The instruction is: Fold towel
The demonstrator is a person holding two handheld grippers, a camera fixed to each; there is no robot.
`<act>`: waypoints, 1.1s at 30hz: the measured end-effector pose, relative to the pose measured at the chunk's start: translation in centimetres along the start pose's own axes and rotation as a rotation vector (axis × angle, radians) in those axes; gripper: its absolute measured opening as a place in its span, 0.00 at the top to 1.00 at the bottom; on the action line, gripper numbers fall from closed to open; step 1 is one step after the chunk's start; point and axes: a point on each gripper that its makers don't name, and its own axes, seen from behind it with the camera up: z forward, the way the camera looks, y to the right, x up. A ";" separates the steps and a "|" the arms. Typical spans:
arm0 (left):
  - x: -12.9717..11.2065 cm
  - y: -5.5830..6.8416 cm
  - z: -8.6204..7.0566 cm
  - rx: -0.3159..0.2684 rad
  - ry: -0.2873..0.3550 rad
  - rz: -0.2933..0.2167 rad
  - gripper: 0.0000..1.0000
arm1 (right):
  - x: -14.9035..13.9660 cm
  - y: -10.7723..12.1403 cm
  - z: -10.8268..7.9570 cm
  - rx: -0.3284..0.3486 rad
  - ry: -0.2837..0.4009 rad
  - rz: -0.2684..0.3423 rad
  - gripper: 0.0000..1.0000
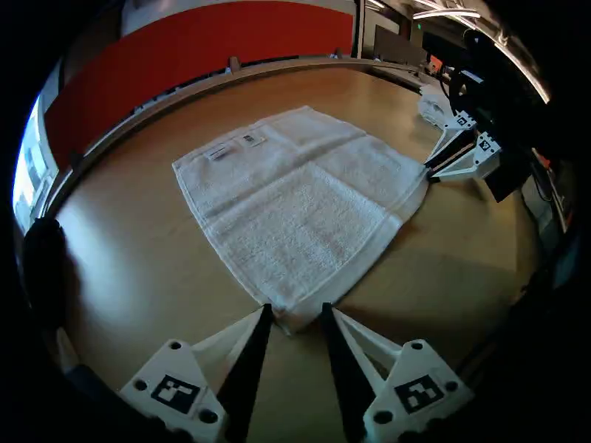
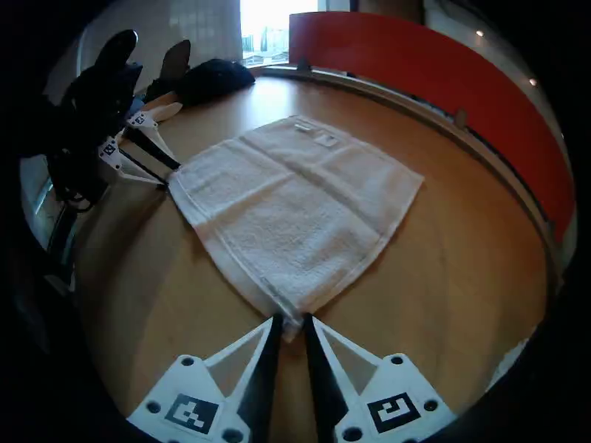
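A white towel lies spread flat on the wooden table, label side up, with fold creases across it. In the left gripper view my left gripper has the towel's near corner bunched between its fingertips, touching both. My right gripper pinches the neighbouring corner at the right. In the right gripper view my right gripper is nearly closed on its near corner, and my left gripper holds the corner at the far left.
A red panel runs behind the table's raised far rim. A dark bag lies near the window end of the table. Another white cloth sits at the far right of the table.
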 end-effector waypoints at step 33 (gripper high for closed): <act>4.4 1.2 -6.4 -0.006 0.064 -0.136 0.88 | 4.3 -0.2 -6.3 -0.037 0.106 0.021 0.85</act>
